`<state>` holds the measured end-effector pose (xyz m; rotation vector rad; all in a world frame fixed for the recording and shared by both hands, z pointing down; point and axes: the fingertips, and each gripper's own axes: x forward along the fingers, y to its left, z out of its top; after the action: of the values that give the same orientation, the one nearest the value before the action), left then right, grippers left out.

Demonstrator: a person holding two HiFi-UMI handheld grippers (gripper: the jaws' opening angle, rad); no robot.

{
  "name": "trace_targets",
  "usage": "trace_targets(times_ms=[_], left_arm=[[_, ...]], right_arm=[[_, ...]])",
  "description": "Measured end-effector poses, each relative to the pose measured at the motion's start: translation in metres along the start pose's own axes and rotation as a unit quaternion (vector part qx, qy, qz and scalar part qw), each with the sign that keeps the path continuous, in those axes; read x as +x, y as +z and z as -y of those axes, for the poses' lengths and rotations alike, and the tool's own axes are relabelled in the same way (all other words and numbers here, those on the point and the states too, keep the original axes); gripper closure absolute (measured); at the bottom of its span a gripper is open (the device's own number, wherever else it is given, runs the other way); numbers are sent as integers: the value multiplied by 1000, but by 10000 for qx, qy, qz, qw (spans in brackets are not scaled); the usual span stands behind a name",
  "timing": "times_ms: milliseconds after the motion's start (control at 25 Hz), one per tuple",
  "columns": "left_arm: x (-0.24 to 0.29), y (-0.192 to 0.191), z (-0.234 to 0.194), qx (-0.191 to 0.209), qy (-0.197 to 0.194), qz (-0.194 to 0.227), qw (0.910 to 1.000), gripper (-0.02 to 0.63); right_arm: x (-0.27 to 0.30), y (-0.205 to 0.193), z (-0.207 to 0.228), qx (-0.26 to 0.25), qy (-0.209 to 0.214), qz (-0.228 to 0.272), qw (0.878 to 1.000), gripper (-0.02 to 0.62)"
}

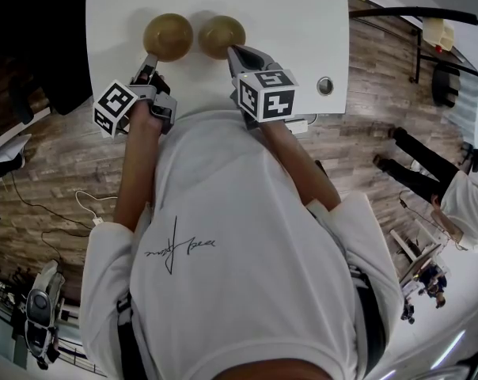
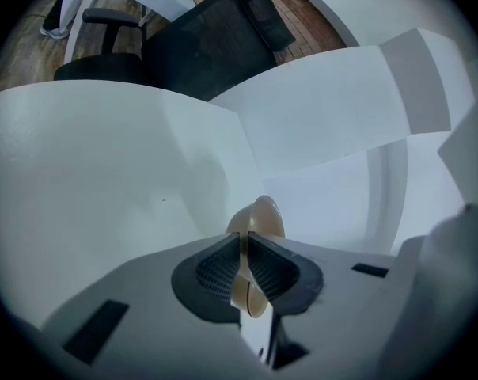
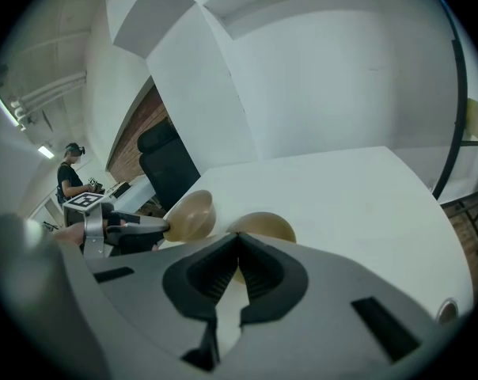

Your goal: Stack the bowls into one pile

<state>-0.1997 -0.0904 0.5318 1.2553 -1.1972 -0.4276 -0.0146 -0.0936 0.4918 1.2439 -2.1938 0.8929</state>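
**Two bowls, each pinched at the rim by a claw**

The left bowl [image 1: 168, 35] [image 2: 264, 215] [image 3: 190, 214] lies directly ahead of the left claw [image 1: 150, 58] [image 2: 245, 248], at the far side of the white surface [image 1: 286, 22] [image 2: 104, 172] [image 3: 366, 188]. The right bowl [image 1: 221, 35] [image 3: 266, 225] sits just to its right, directly ahead of the right claw [image 1: 233, 51] [image 3: 237, 252]. The two bowls are side by side with only a sliver of surface between them.

The left claw is nearly pressed together, its ribbed pads pinching the near rim of the left bowl. From the right gripper view, that bowl is tipped, with its mouth turned toward the right bowl.

The right claw is narrower still. Its pads meet on the near edge of the right bowl, and tan shows in the slit between them.

Both bowls are tan and glossy. What their insides hold cannot be made out. A black chair [image 2: 207, 46] [image 3: 164, 172] stands beyond the far left edge of the surface.
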Motion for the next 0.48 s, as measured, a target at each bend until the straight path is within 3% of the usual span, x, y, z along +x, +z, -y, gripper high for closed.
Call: trace_targets(times_ms=[480], left_arm=[[12, -27, 43, 82, -337, -436, 9984, 568]], right_arm=[[-8, 2, 22, 330, -267, 140, 9990, 583]])
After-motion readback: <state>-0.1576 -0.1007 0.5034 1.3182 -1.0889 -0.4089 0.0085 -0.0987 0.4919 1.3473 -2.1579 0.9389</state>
